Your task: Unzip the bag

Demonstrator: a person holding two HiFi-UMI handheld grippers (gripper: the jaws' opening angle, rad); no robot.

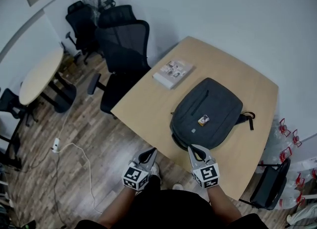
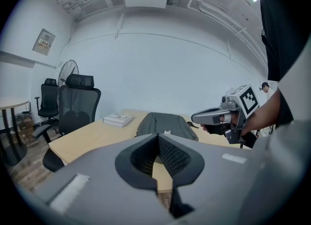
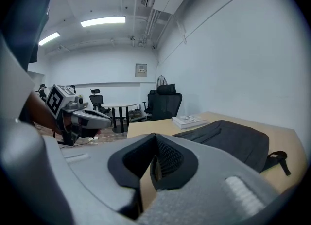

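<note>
A dark grey bag point(image 1: 205, 112) lies flat on the wooden table point(image 1: 148, 109), front up. It has a small light tag at its middle and a strap sticking out on the right. The left gripper point(image 1: 150, 153) and right gripper point(image 1: 194, 149) are both closed and empty, near the bag's near edge.

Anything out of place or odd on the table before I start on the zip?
Nothing stands out. The backpack lies flat on the table, closed, the book apart from it. The left gripper and right gripper are shut, empty.
</note>
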